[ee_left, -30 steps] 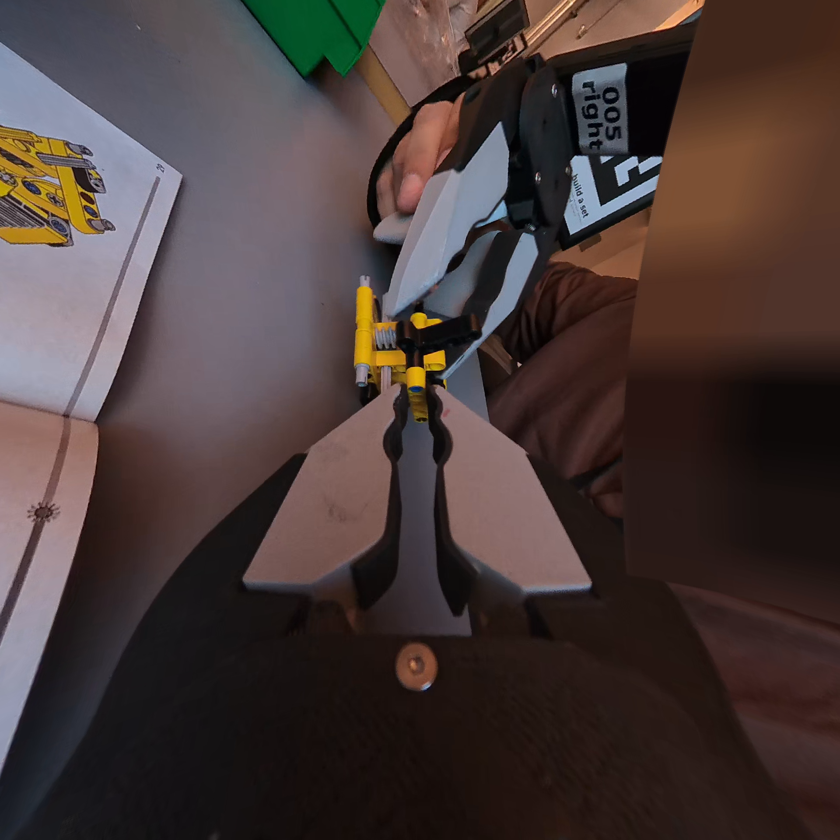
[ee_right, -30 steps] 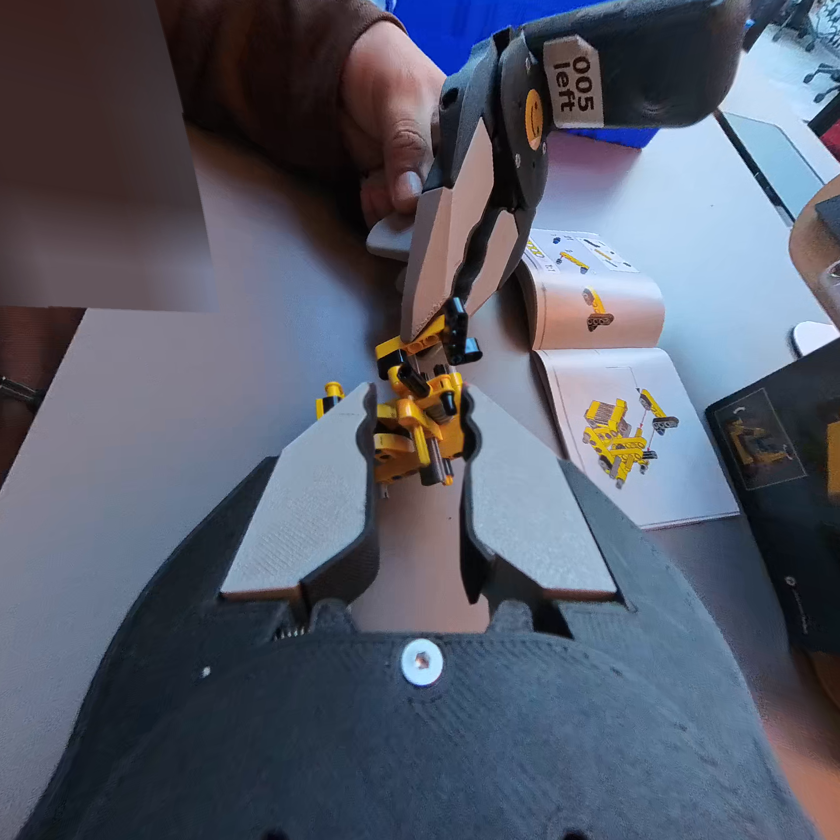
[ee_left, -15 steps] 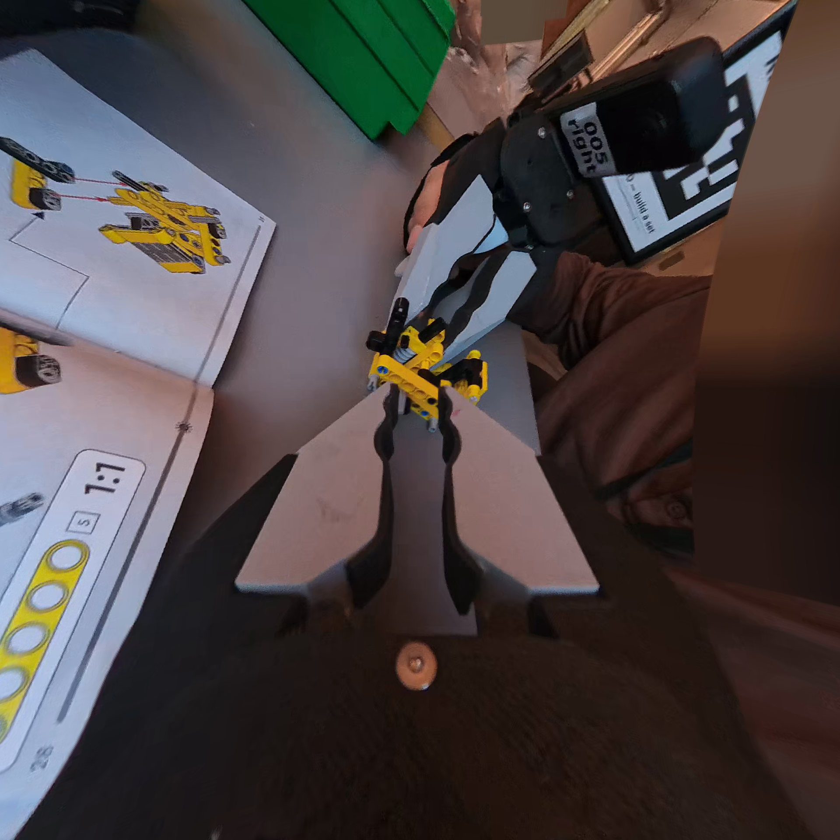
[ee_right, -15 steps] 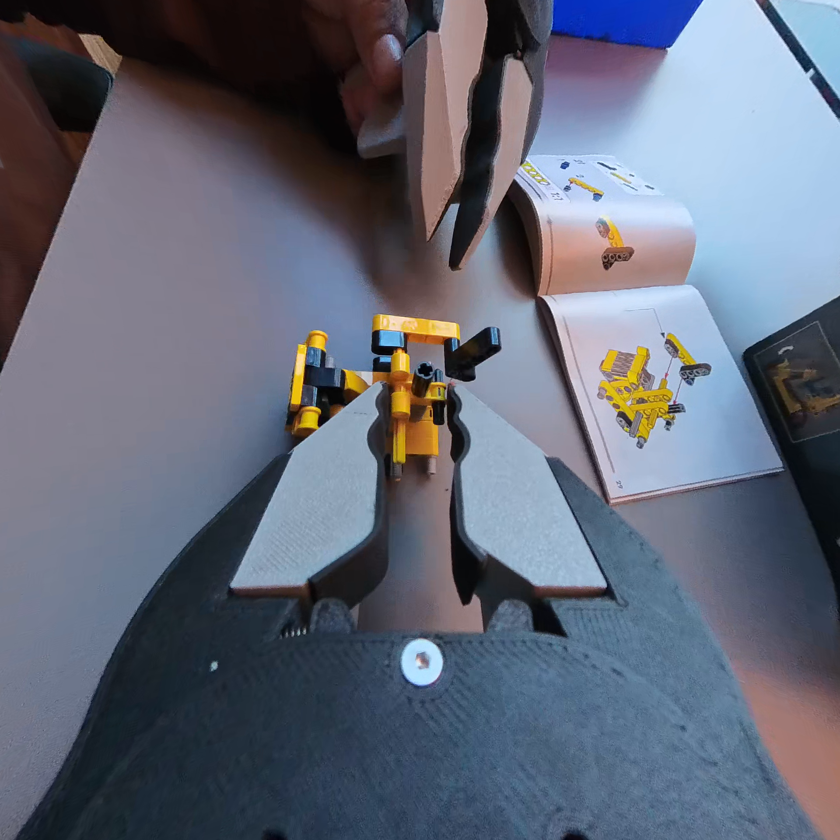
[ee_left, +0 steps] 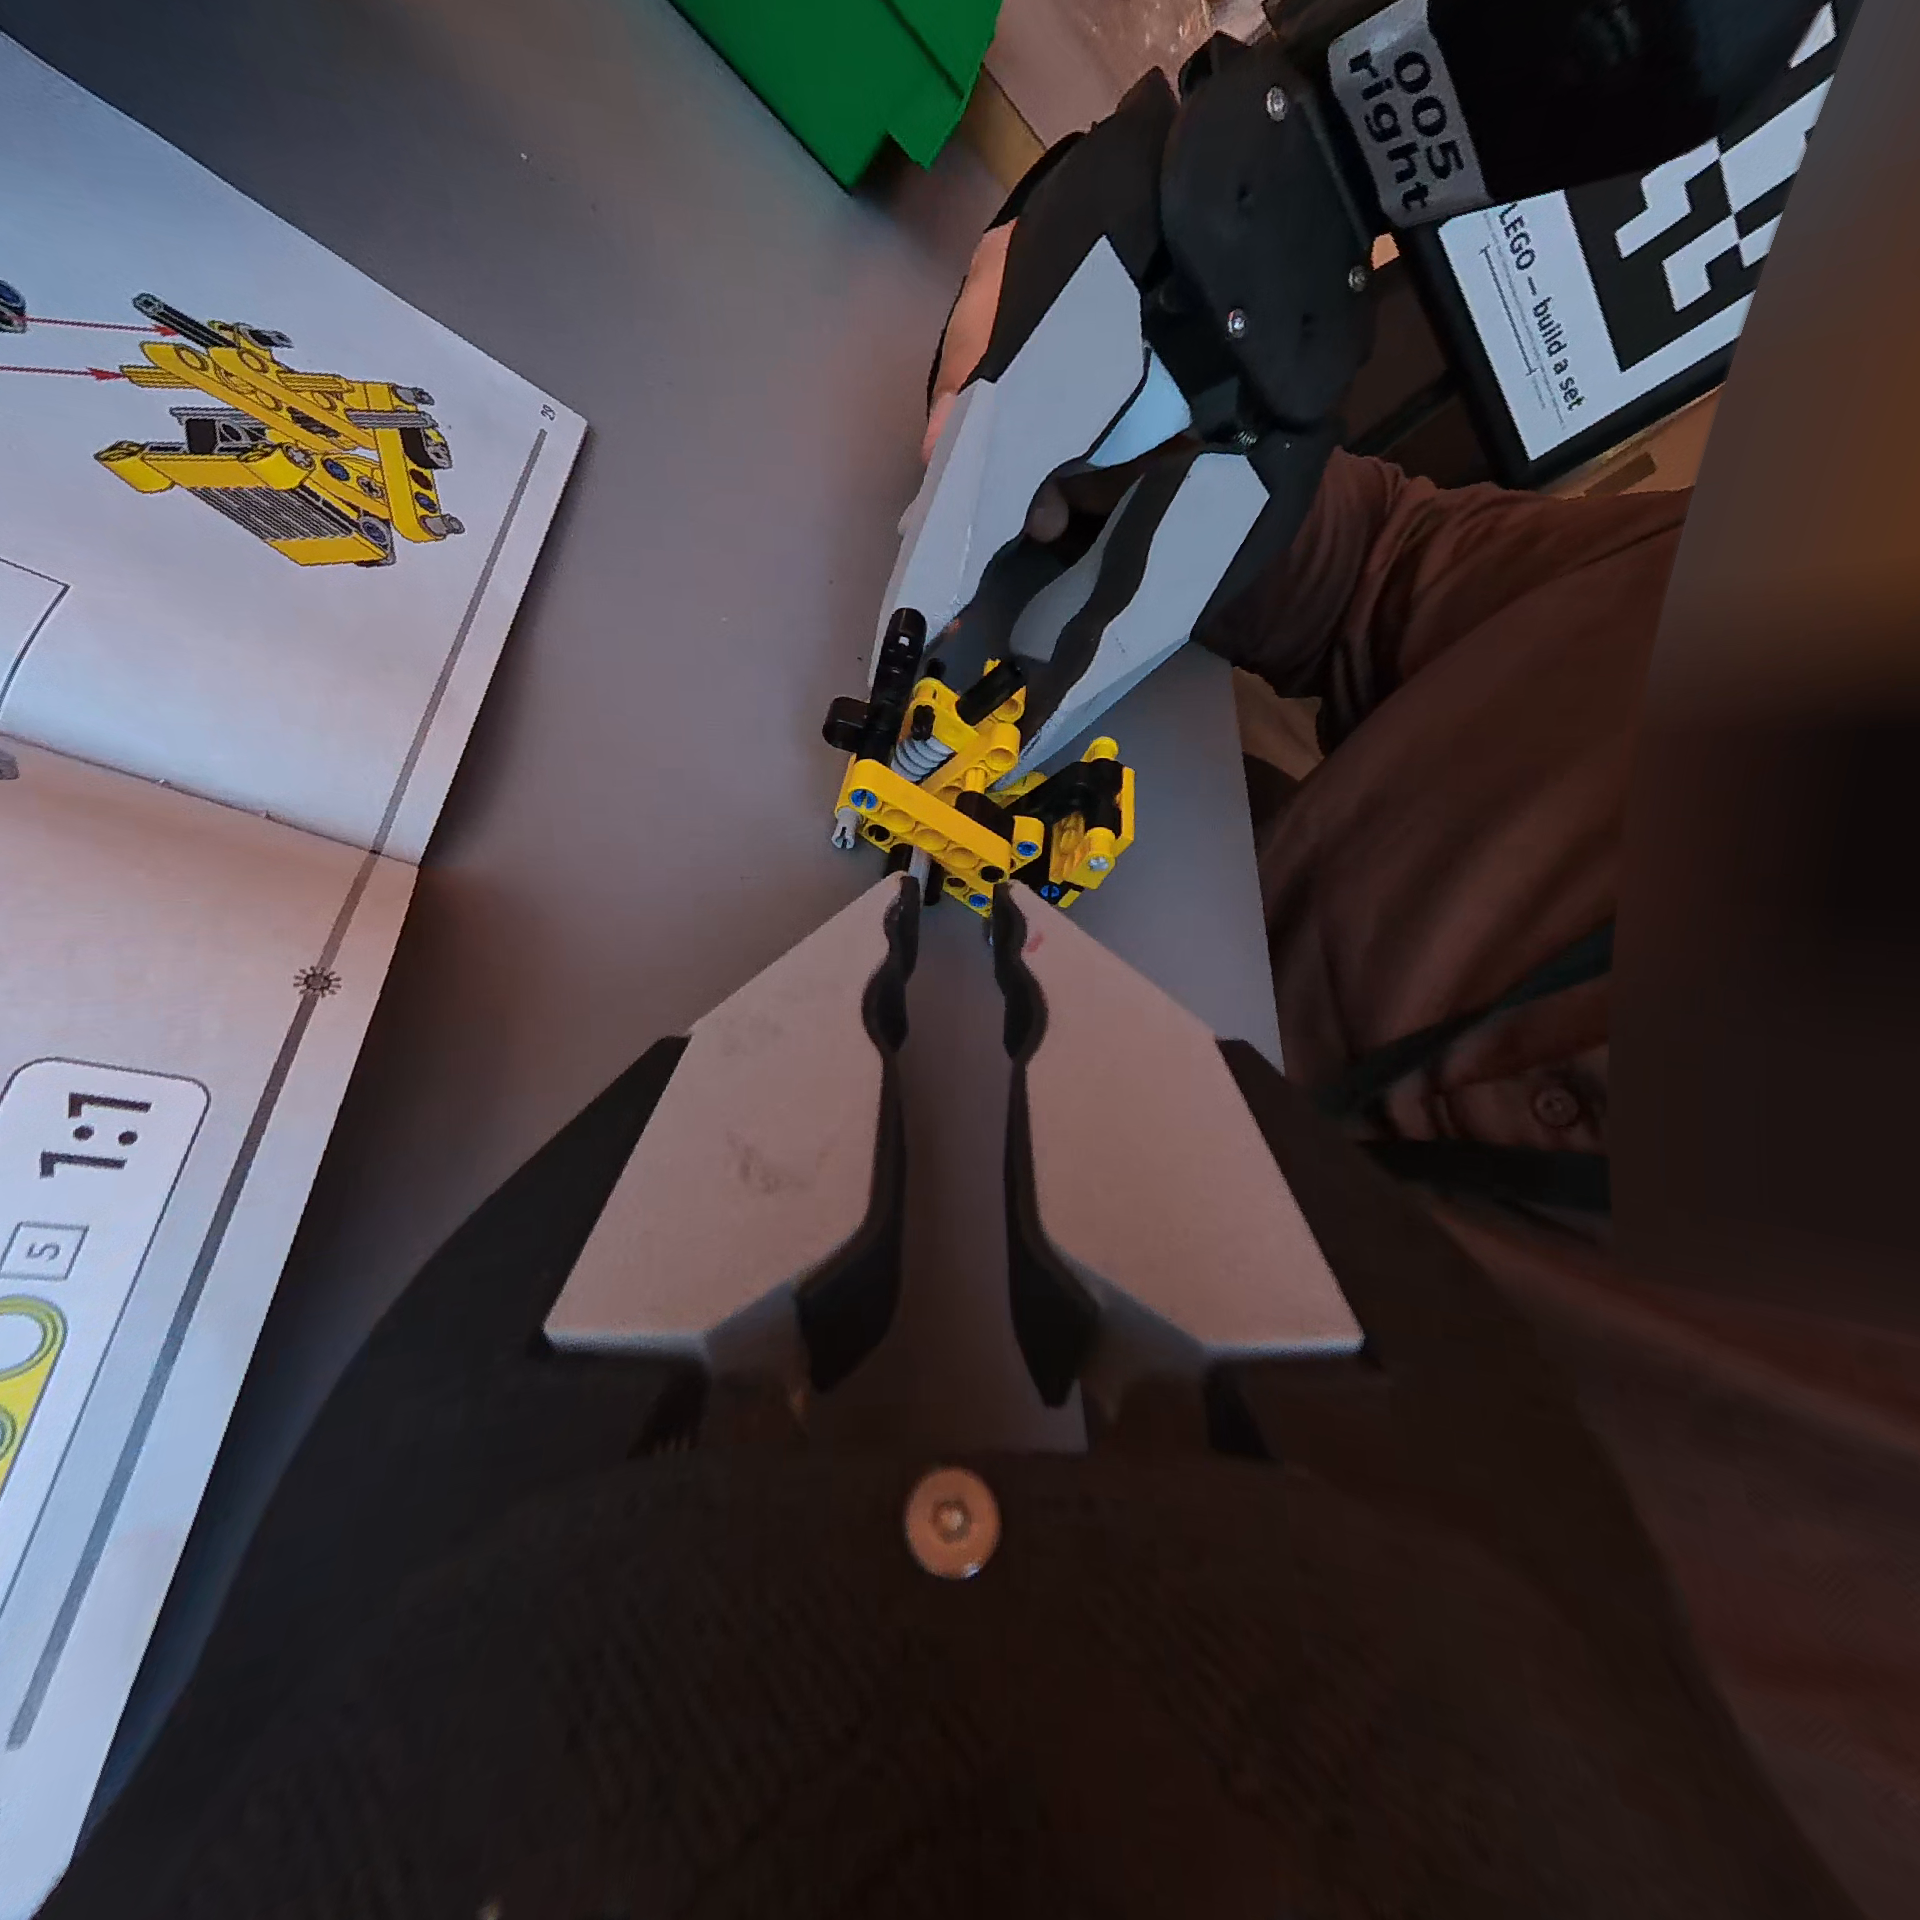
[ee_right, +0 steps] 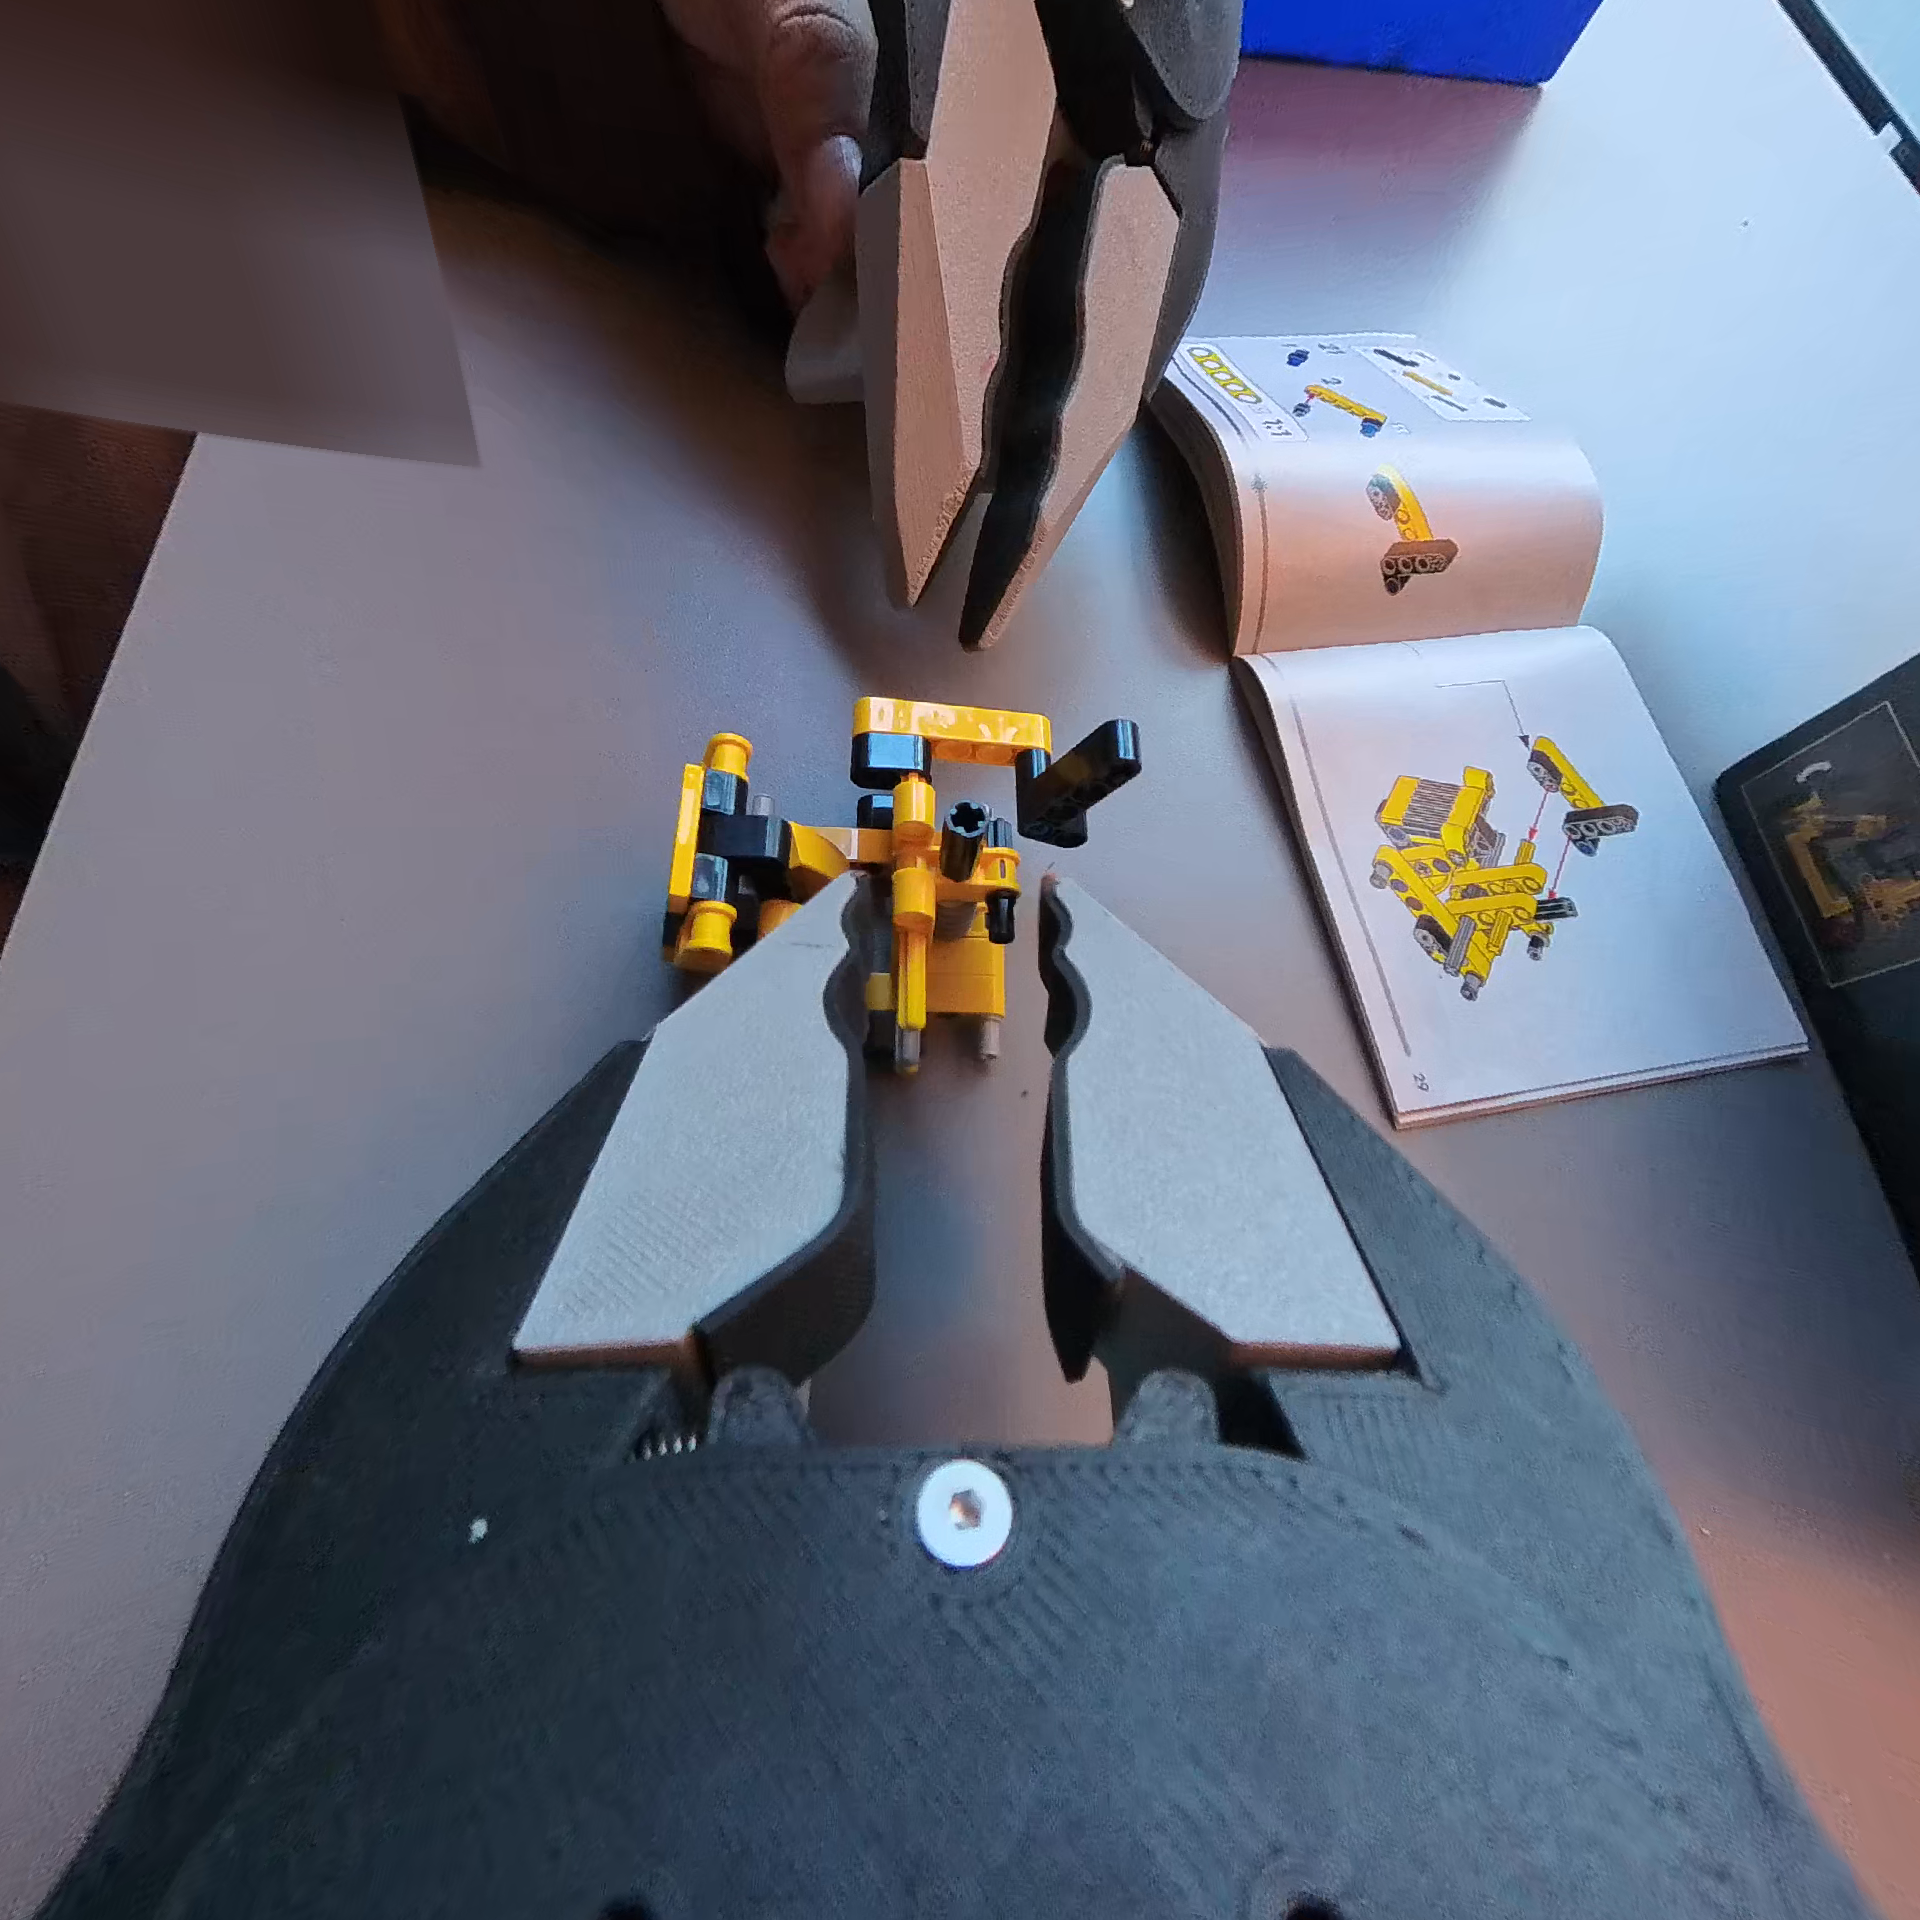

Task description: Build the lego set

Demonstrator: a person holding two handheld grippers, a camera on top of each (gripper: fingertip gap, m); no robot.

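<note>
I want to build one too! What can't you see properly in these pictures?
Right wrist view: a finger of the right gripper covers part of the lego model.
Left wrist view: the instruction booklet runs off the left edge.
Right wrist view: the black box is cut by the right edge, its picture too dark.

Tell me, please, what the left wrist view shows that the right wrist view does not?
Only the left wrist view shows the green bin, the marker card and a brown sleeve. Only the right wrist view shows the blue box and a dark box at the right edge. Both show the yellow lego model on the grey table, the open booklet and both tongs, left and right.
</note>
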